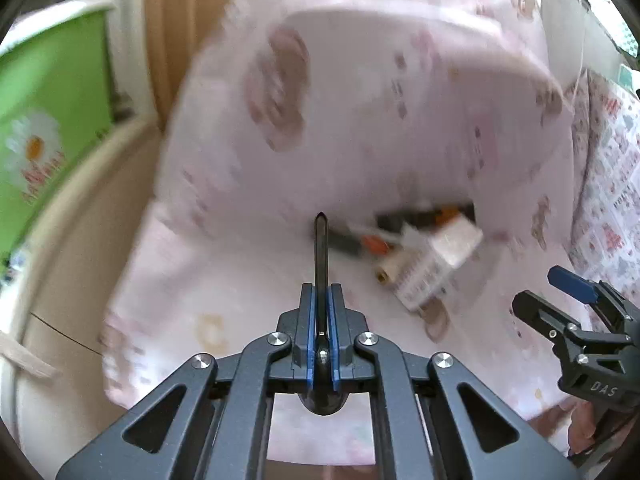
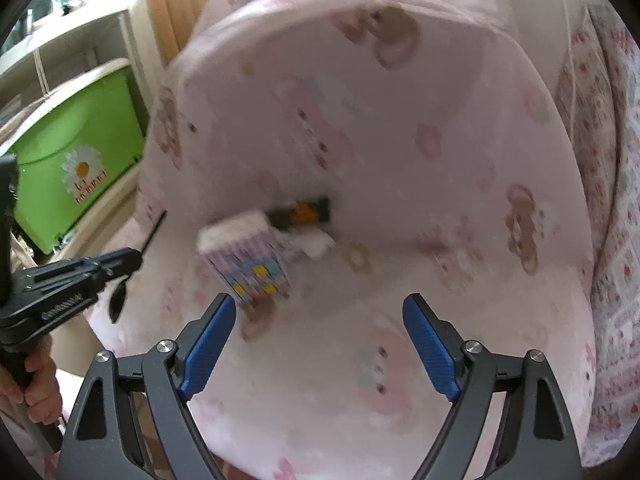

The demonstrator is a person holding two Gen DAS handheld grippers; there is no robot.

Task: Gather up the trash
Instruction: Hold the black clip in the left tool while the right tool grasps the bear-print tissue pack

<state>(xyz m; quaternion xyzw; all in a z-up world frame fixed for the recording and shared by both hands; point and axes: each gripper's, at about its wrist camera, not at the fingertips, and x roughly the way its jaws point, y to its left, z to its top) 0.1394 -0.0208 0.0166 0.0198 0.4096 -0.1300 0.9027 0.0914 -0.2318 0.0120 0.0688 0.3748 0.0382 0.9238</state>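
Left gripper (image 1: 321,308): blue pads pressed together on a thin black spoon (image 1: 321,248), handle pointing forward past the fingertips, bowl hanging below the jaws; in the right wrist view the same gripper (image 2: 132,260) shows from the side with the spoon bowl (image 2: 117,302) dangling beneath it, a hand (image 2: 30,390) on its grip. Right gripper (image 2: 320,344): jaws spread wide, nothing between the pads; seen at the right edge of the left wrist view (image 1: 560,292). Surface beneath both: pink bedding with bear print (image 2: 400,160), with a rounded raised part behind. Trash on the bedding, ahead of both grippers: small carton (image 2: 248,260), white top, purple patterned sides, tilted; dark wrapper with orange marking (image 2: 302,212) just behind it, against the raised part; a white scrap (image 2: 316,244) beside the carton. The pieces are blurred, and whether they touch cannot be told. Left background: green bin with daisy picture (image 2: 76,168), white rim, standing on the floor; white shelving (image 2: 72,12) above it; wooden panel (image 1: 180,20) beside. Right edge: second patterned cloth, red and white (image 1: 616,184).
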